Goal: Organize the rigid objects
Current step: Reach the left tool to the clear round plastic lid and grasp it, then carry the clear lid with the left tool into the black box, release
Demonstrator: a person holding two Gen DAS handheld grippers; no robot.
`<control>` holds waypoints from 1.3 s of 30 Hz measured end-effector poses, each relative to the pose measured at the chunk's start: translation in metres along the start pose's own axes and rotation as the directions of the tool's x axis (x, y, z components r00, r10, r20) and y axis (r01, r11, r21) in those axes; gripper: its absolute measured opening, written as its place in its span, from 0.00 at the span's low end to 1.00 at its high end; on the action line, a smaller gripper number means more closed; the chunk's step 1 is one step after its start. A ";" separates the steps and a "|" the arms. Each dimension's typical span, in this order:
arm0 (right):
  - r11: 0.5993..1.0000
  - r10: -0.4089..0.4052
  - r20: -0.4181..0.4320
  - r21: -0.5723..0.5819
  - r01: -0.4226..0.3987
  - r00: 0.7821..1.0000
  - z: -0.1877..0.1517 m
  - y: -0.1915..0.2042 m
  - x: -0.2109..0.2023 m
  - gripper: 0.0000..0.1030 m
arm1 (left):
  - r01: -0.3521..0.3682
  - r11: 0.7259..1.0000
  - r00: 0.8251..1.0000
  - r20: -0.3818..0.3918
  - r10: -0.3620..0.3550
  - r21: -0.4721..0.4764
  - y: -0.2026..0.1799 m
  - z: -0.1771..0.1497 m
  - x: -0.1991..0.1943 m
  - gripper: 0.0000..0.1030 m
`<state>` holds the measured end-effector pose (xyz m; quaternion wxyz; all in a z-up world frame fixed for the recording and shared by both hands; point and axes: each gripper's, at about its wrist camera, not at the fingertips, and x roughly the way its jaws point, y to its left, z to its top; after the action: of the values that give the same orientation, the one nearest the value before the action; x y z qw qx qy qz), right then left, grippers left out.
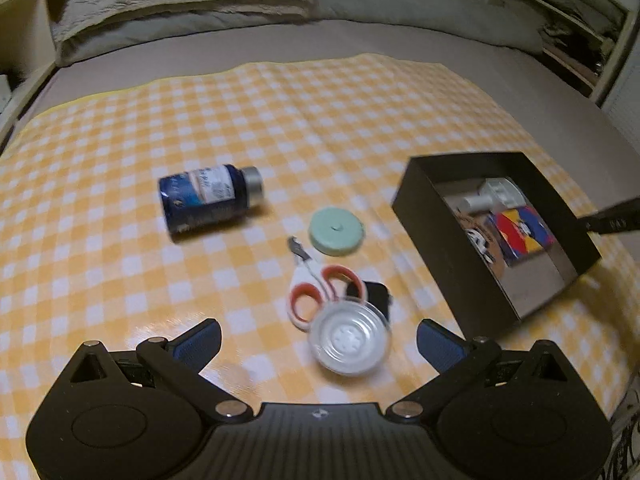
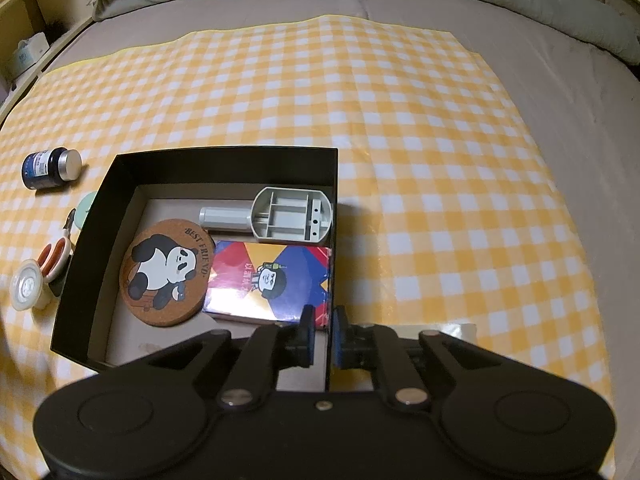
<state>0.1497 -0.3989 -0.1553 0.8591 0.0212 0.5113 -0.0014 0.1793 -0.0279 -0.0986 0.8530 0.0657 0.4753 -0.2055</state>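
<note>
My left gripper [image 1: 318,338] is open and empty, just above a clear round lidded container [image 1: 350,340] on the checked cloth. Beyond it lie red-handled scissors [image 1: 316,284], a small black object [image 1: 376,294], a mint round tape measure [image 1: 336,231] and a blue bottle [image 1: 210,202] on its side. My right gripper [image 2: 323,330] is shut on the right wall of the black box [image 2: 331,280]. The box holds a panda cork coaster [image 2: 168,272], a colourful card box [image 2: 272,280] and a grey plastic tool [image 2: 280,218]. The box also shows in the left wrist view [image 1: 448,248].
The yellow checked cloth [image 2: 400,120] covers a grey bed. Pillows [image 1: 180,0] lie at the far end. Shelves [image 1: 568,20] stand at the right and a wooden shelf [image 2: 36,8] at the left.
</note>
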 end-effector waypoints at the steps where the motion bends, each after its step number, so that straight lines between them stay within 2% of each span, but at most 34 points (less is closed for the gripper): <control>1: 1.000 0.000 0.000 -0.001 0.000 1.000 0.000 0.000 0.000 0.09 | 0.007 1.000 1.000 -0.003 -0.007 0.006 -0.002 -0.002 0.001 0.95; 8: 1.000 0.001 -0.001 -0.012 -0.001 1.000 0.000 -0.001 0.000 0.09 | 0.038 0.997 0.999 0.009 -0.039 0.068 -0.022 -0.007 0.013 0.84; 11: 1.000 0.007 -0.001 -0.008 -0.007 1.000 0.000 -0.003 0.000 0.09 | 0.032 0.995 0.999 -0.012 -0.031 0.099 -0.030 -0.008 0.023 0.79; 19: 1.000 0.014 0.003 -0.004 -0.014 1.000 0.001 -0.005 -0.002 0.09 | -0.001 0.991 0.999 -0.047 0.008 0.132 -0.032 -0.008 0.040 0.56; 25: 1.000 0.013 0.003 -0.005 -0.013 1.000 0.001 -0.004 -0.002 0.09 | 0.012 0.993 0.998 -0.058 -0.005 0.117 -0.030 -0.006 0.040 0.55; 29: 1.000 0.013 0.003 -0.007 -0.013 1.000 0.002 -0.004 -0.002 0.09 | 0.030 0.996 0.999 -0.035 -0.027 0.086 -0.031 0.001 0.030 0.55; 34: 1.000 0.014 0.013 -0.005 -0.014 1.000 0.003 -0.005 -0.004 0.08 | 0.099 0.994 0.995 0.025 -0.101 0.048 -0.043 0.017 0.010 0.55; 39: 0.999 0.029 0.029 0.011 -0.030 0.999 0.004 -0.011 -0.008 0.05 | 0.193 0.980 0.979 0.061 -0.196 0.057 -0.073 0.032 0.000 0.55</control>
<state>0.1490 -0.4098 -0.1472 0.8663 0.0336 0.4983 0.0081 0.1739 -0.1039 -0.0752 0.8421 0.0336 0.4456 -0.3019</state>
